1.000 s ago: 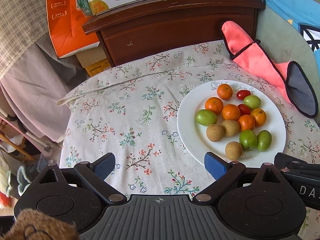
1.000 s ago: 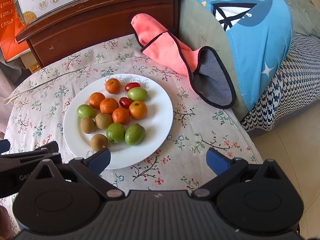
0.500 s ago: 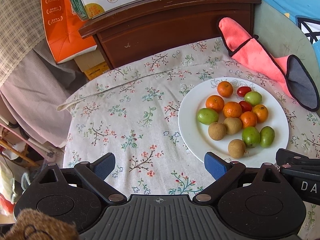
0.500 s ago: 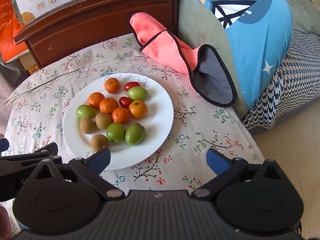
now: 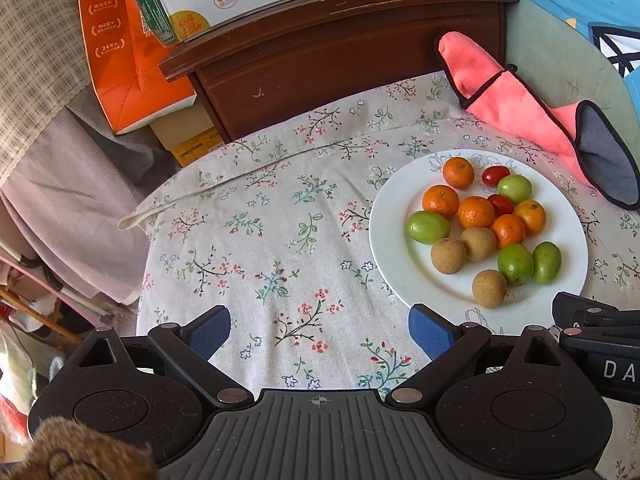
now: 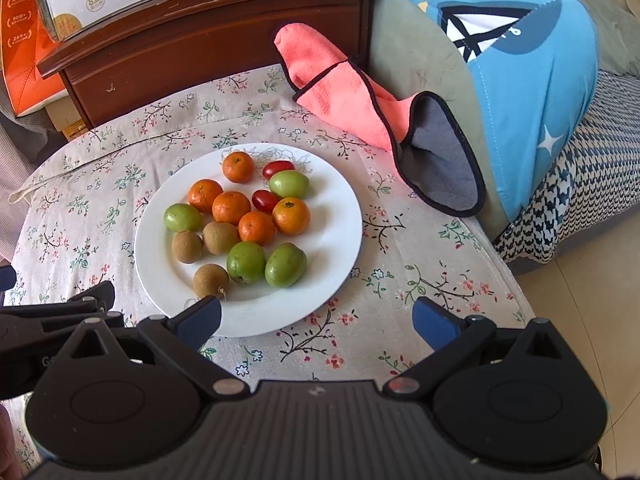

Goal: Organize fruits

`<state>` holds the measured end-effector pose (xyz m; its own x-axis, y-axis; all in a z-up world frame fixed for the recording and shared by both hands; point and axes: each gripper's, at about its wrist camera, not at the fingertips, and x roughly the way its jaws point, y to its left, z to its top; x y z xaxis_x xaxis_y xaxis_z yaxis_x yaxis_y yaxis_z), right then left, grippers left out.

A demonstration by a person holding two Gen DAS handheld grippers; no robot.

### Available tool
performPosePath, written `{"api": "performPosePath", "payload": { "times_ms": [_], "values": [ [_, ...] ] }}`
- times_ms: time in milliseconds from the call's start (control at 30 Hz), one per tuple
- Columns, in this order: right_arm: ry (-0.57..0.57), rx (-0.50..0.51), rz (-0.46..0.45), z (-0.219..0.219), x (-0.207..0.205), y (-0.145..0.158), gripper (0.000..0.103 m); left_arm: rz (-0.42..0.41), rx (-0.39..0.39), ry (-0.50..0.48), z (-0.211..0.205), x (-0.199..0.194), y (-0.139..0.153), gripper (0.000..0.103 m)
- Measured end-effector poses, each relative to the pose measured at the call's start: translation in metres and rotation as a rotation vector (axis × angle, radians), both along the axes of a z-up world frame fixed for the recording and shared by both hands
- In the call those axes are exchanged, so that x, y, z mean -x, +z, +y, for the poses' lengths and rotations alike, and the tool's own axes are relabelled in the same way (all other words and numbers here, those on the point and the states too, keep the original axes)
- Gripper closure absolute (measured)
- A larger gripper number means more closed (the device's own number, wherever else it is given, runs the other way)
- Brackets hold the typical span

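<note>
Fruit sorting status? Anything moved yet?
Nothing looks sorted: oranges, green fruits, brown fruits and cherry tomatoes lie mixed on the white plate. Nothing in hand: left tool and right tool are open, empty. All grouping remains.

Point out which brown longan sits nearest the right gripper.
The lone brown longan by the plate's near rim, close to the right gripper; the other two lie farther back, side by side.
</note>
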<state>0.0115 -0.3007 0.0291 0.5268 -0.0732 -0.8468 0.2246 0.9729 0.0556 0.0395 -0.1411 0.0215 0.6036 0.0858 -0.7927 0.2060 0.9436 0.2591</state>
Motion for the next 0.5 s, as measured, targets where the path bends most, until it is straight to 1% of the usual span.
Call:
{"api": "performPosePath", "payload": {
  "times_ms": [500],
  "values": [
    [0.102, 0.016, -0.027, 0.026, 0.004, -0.005, 0.002, 0.03, -0.004, -0.022, 0.028, 0.012, -0.013, 0.006]
  ]
}}
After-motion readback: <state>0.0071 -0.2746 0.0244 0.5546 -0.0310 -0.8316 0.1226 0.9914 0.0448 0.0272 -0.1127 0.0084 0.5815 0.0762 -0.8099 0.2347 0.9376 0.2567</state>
